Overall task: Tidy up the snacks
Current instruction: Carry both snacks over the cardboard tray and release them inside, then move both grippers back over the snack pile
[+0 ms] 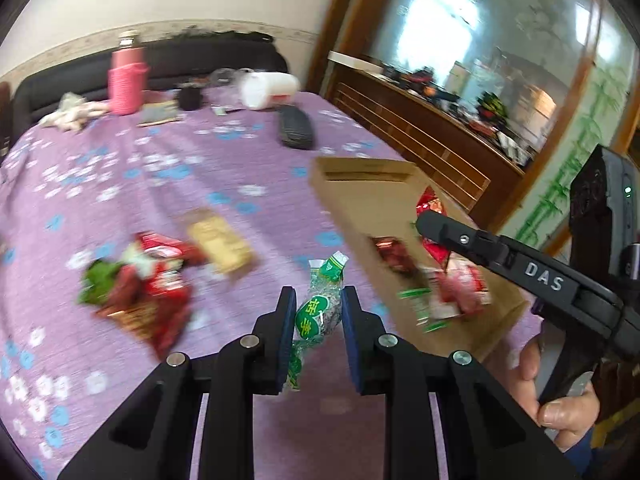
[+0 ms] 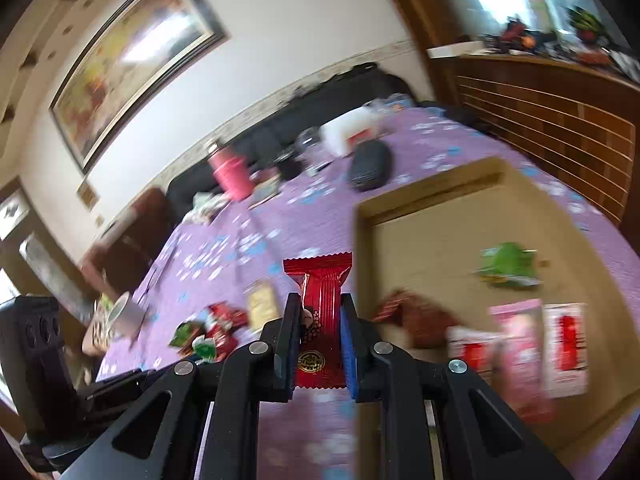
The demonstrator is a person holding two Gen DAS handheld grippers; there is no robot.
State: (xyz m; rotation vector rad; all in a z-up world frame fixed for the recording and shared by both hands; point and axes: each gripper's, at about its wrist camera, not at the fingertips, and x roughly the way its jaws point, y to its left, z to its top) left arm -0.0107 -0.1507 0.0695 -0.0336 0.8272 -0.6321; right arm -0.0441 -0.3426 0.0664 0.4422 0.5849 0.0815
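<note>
- A tabletop (image 1: 168,168) under a purple flowered cloth, with a dark sofa against the far wall
- Left gripper (image 1: 314,316) fingers are clamped on a green-and-white snack packet (image 1: 316,312), held above the cloth
- Right gripper (image 2: 320,336) fingers are clamped on a red snack packet (image 2: 320,300), just left of the cardboard box (image 2: 420,248)
- Several snacks lie in the box; loose snacks (image 1: 148,280) lie on the cloth to the left
</note>
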